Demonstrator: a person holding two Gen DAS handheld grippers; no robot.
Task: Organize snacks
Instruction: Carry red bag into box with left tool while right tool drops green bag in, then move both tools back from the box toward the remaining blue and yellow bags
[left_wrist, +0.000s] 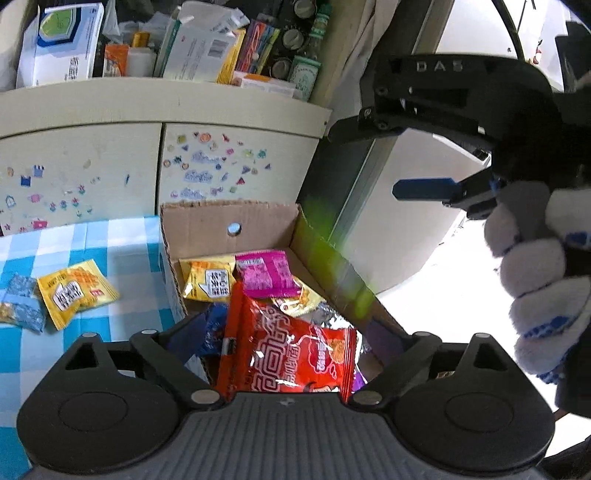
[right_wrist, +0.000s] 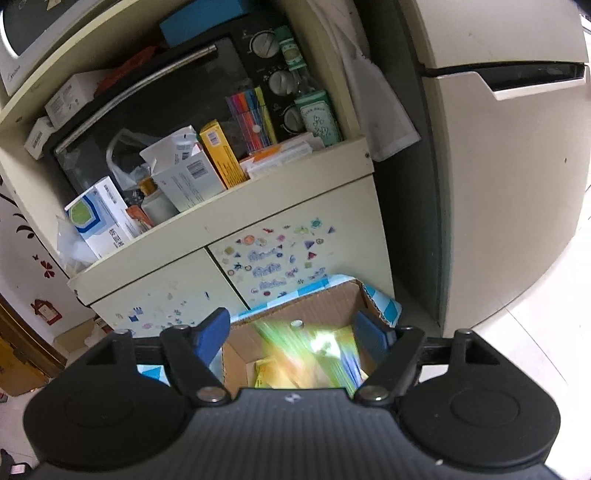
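both your left gripper (left_wrist: 280, 332) and right gripper (right_wrist: 295, 332) gape wide, empty, over the cardboard box (left_wrist: 258, 221) of snacks.

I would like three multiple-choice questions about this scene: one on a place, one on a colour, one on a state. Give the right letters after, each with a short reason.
1. Where does the magenta snack packet lie?
A. in the cardboard box
B. on the checked cloth
C. on the shelf

2. What colour is the large packet between the left gripper fingers?
A. green
B. red
C. white

3. How do the right gripper fingers stand?
A. shut on a packet
B. apart, nothing clamped
C. shut together

Answers:
1 A: it rests among other packets inside the box walls.
2 B: its wrapper is red with white lettering.
3 B: the blue fingers stand wide apart over the box.
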